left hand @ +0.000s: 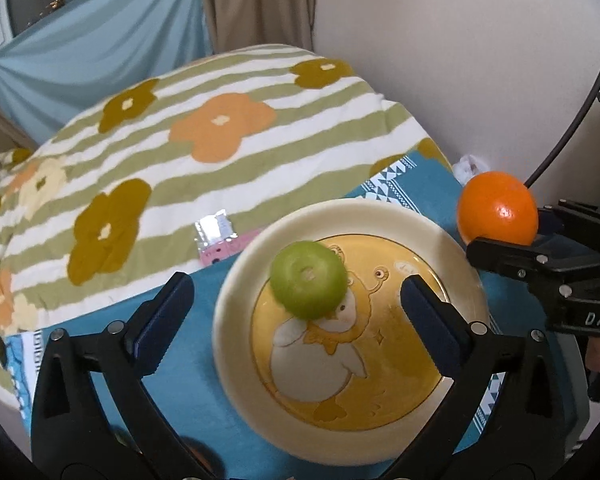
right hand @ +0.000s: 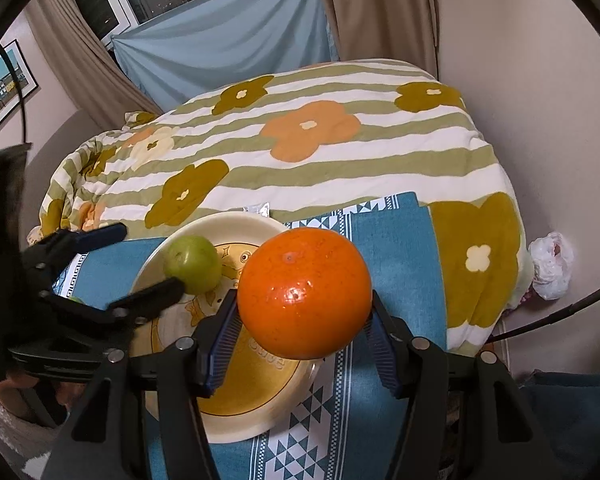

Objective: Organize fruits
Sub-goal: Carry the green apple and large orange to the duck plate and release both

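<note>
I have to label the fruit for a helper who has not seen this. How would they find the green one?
Start at the blue patterned cloth and find the cream plate with a yellow cartoon centre. The green fruit is on that plate. It is smaller than the orange, which the right gripper holds.

Bare plate (left hand: pixel 256 248) right half, open beside green fruit (left hand: pixel 308 279); crowded above right rim by right gripper (right hand: pixel 304 332) clamping orange (right hand: pixel 304 293).
</note>
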A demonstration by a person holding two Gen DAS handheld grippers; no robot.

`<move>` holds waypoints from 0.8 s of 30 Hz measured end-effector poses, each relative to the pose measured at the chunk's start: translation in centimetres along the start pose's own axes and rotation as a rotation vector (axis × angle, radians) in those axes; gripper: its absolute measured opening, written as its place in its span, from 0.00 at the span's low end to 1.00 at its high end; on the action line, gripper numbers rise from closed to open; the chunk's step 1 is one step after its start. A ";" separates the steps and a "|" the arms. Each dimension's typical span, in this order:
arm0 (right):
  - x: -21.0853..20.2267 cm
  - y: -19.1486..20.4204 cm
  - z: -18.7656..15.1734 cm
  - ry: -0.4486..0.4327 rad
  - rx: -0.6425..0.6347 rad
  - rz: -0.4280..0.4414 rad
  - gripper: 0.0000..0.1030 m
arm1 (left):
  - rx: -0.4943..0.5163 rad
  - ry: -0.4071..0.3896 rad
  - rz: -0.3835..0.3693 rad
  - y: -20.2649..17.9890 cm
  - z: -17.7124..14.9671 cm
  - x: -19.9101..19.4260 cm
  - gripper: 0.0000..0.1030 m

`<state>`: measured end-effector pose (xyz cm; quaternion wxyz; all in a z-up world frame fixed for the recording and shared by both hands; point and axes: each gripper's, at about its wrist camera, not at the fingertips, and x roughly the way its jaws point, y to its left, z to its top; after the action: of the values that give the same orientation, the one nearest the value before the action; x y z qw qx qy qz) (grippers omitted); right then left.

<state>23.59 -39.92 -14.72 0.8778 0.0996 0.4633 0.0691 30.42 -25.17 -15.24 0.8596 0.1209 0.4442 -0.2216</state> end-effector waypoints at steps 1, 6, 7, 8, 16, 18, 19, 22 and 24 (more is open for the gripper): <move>0.0 -0.1 0.0 -0.002 -0.006 -0.001 0.54 | -0.005 0.002 0.003 0.2 -0.1 -0.3 1.00; 0.0 0.5 0.2 0.001 -0.058 0.003 0.54 | -0.052 0.000 0.012 1.5 -0.7 -2.1 1.00; 0.1 0.7 0.2 0.005 -0.077 0.006 0.54 | -0.065 -0.001 0.016 1.8 -1.0 -2.5 1.00; 0.2 0.9 0.2 0.008 -0.095 0.010 0.54 | -0.074 -0.001 0.019 2.1 -1.2 -2.7 1.00; 2.8 2.6 -0.6 0.050 -0.241 0.030 0.54 | -0.151 0.005 0.056 4.0 -3.5 -4.7 1.00; 3.8 2.7 -0.6 0.056 -0.258 0.037 0.54 | -0.172 0.007 0.066 4.4 -4.2 -5.1 1.00; 4.2 2.7 -0.6 0.061 -0.264 0.040 0.54 | -0.181 0.009 0.072 4.6 -4.5 -5.3 1.00; 5.2 3.1 -0.5 0.063 -0.296 0.046 0.54 | -0.208 0.015 0.088 5.3 -5.5 -5.7 1.00; 5.6 3.6 -0.6 0.062 -0.328 0.045 0.54 | -0.224 0.020 0.096 5.6 -6.1 -5.9 1.00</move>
<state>26.16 -35.20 -18.65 0.8657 -0.0369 0.4705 0.1667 25.89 -16.22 -13.88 0.8729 0.0473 0.4685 -0.1279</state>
